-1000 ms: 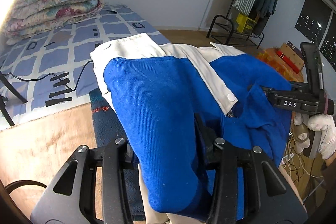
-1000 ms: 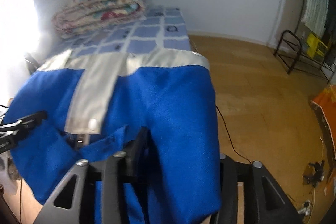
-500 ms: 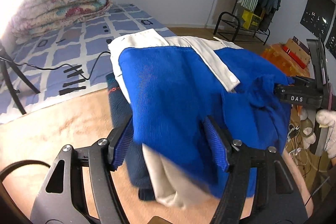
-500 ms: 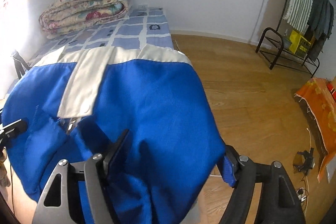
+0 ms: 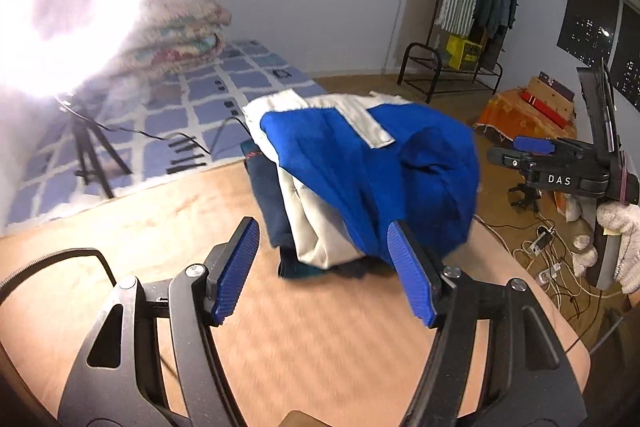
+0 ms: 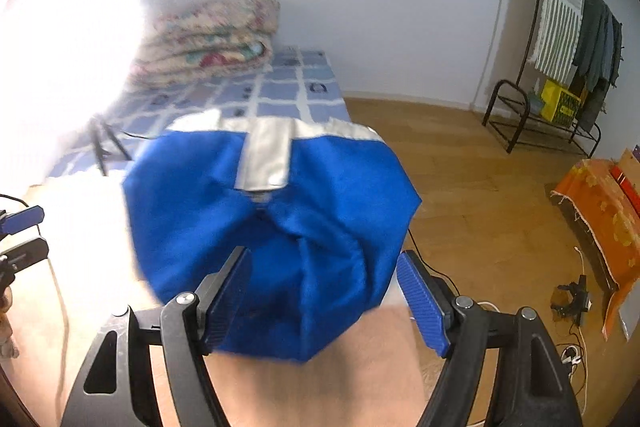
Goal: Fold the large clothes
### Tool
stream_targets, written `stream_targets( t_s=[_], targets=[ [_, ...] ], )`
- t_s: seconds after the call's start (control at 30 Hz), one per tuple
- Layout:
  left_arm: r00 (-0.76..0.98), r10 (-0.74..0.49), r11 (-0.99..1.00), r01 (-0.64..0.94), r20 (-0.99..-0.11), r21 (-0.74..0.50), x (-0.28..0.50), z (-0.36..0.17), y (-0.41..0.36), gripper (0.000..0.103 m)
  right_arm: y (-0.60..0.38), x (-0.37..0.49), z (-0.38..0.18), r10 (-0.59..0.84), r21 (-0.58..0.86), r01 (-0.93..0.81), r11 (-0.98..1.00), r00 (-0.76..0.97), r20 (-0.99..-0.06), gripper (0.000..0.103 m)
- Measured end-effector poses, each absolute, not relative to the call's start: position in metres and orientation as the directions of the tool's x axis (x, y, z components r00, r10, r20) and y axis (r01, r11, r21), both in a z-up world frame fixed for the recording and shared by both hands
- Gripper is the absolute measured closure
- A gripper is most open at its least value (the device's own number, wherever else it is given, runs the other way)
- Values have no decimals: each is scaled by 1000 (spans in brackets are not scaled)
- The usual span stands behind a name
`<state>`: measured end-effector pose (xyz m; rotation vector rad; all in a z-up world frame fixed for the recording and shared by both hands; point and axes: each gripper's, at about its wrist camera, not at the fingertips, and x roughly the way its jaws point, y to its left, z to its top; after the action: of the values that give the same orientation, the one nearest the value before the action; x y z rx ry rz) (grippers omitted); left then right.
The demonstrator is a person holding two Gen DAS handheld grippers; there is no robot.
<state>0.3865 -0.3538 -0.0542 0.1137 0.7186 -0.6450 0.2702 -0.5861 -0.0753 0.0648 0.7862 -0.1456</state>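
A blue garment with white bands (image 5: 360, 167) lies folded in a heap on a dark navy folded garment (image 5: 266, 203), on a light wooden table (image 5: 160, 211). My left gripper (image 5: 324, 271) hangs open just short of the heap, with nothing between its blue pads (image 5: 236, 267). My right gripper (image 6: 326, 301) is open too. The blurred near edge of the blue garment (image 6: 272, 227) shows between its fingers, but the pads (image 6: 424, 303) stand clear of the cloth. Each gripper appears in the other view: the right gripper (image 5: 520, 153) in a white-gloved hand (image 5: 618, 223), the left gripper (image 6: 20, 235) at the frame's edge.
Behind the table is a bed with a blue checked cover (image 5: 208, 95) and a folded floral quilt (image 6: 212, 35). A glaring ring light on a tripod (image 5: 86, 155) stands at the left. A clothes rack (image 6: 560, 67), an orange cloth (image 6: 600, 203) and cables (image 5: 548, 247) occupy the wooden floor at the right.
Both grippers have opened and let go of the blue garment, then drawn back and upward. The garment has dropped onto the dark folded one.
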Motion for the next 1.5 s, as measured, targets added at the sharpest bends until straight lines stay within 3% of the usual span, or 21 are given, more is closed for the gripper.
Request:
stream_targets(
  t_s=[0.17, 0.3, 0.53, 0.73, 0.87, 1.1, 1.23, 1.5],
  targets=[
    [608, -506, 803, 591, -612, -76, 326, -12, -324, 34, -551, 212, -29, -98, 1, 133, 991, 733, -673, 23],
    [638, -507, 809, 584, -579, -65, 280, 13, -296, 25, -528, 164, -1, -82, 28, 133, 991, 752, -654, 18],
    [655, -510, 816, 574, -558, -71, 210, 35, -256, 23, -484, 87, 20, -115, -13, 136, 991, 774, -622, 16],
    [680, -497, 822, 568, -539, -42, 162, 38, -234, 20, -455, 28, 25, -106, 11, 138, 990, 809, -579, 15],
    [686, -502, 828, 556, -527, -65, 144, 33, -223, 18, -439, 2, 23, -124, -7, 143, 990, 829, -545, 8],
    [691, -485, 835, 548, -536, -49, 128, 22, -218, 13, -437, -14, 9, -134, 19, 168, 986, 842, -523, 2],
    [699, -468, 840, 542, -541, -26, 121, 22, -218, 3, -437, -17, 3, -129, 26, 169, 985, 837, -532, 1],
    [746, -422, 863, 505, -515, 24, 107, 26, -211, 0, -437, -26, 0, -176, 3, 207, 978, 840, -513, 0]
  ],
)
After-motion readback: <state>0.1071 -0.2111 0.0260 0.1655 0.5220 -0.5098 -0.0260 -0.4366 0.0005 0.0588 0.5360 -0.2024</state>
